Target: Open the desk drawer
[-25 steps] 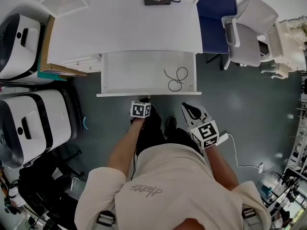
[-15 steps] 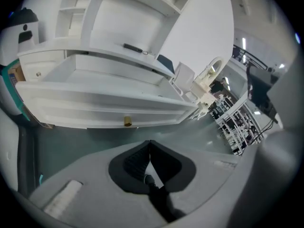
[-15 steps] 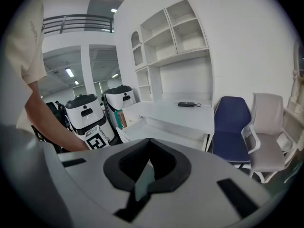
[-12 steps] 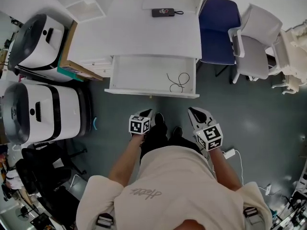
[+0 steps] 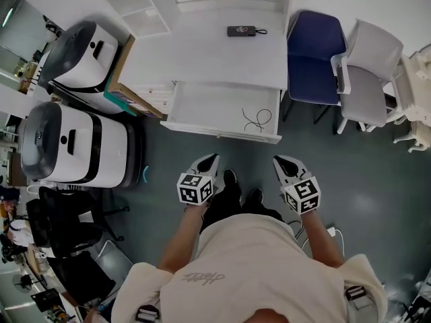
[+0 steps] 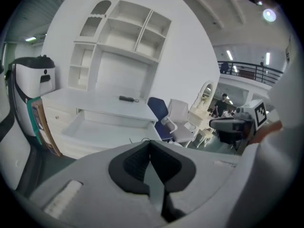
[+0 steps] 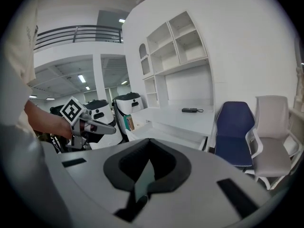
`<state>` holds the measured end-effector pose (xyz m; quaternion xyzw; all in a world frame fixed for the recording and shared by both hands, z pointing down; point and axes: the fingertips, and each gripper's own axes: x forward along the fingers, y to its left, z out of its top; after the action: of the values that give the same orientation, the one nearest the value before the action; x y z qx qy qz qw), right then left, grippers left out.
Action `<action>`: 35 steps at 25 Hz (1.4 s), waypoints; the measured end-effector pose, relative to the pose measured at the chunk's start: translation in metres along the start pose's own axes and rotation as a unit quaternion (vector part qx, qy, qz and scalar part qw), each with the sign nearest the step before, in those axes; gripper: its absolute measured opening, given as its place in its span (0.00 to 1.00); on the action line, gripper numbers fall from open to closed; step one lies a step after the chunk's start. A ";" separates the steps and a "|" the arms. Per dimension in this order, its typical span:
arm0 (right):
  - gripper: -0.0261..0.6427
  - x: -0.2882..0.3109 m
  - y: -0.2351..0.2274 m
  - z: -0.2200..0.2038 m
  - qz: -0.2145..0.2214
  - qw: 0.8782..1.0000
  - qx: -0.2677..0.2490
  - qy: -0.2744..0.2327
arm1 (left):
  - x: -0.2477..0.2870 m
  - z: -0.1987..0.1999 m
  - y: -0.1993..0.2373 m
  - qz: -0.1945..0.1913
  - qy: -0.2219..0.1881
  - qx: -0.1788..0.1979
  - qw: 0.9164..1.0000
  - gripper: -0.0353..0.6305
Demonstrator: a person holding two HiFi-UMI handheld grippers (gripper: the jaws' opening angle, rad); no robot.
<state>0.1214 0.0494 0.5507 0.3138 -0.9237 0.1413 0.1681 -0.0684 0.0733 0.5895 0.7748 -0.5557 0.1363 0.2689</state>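
Standing back from the desk (image 5: 215, 56), the person holds both grippers out in front, over the grey floor (image 5: 363, 173) and apart from the furniture. The drawer (image 5: 222, 106) is pulled out from under the desktop, its white inside open to view. A thin black cable (image 5: 257, 119) lies looped near the drawer's right end. The left gripper (image 5: 211, 160) points toward the drawer front without touching it, and its jaws are pressed together with nothing between them. The right gripper (image 5: 279, 161) is held beside it, aimed much the same way. Its jaws are together too and hold nothing. The person's dark shoes (image 5: 239, 186) show between the two grippers. Farther back on the desktop lies a small black device (image 5: 241, 31) with a short cord. A blue chair (image 5: 315, 59) stands just right of the desk, with a grey chair (image 5: 367, 86) next to it. Left of the desk are two white machines (image 5: 67, 143) with dark bands, and a cardboard box (image 5: 131, 89) leans between them and the desk.
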 end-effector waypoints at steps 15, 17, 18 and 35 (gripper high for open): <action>0.04 -0.025 0.030 0.108 0.009 0.994 -0.033 -0.109 | -0.087 0.132 -0.030 0.004 -0.130 0.097 0.987 0.08; 0.04 -0.026 0.038 0.126 0.007 0.991 -0.058 -0.118 | -0.094 0.142 -0.027 0.006 -0.140 0.108 0.984 0.08; 0.04 -0.027 0.043 0.134 0.007 0.990 -0.068 -0.123 | -0.098 0.147 -0.025 0.006 -0.146 0.110 0.983 0.08; 0.04 -0.049 0.084 0.229 -0.024 0.969 -0.119 -0.215 | -0.157 0.234 -0.029 -0.004 -0.243 0.186 0.952 0.08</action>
<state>0.0546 0.0557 0.3110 0.3369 -0.9405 -0.0447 0.0053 -0.1162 0.0711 0.3104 0.8228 -0.5662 0.0442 -0.0223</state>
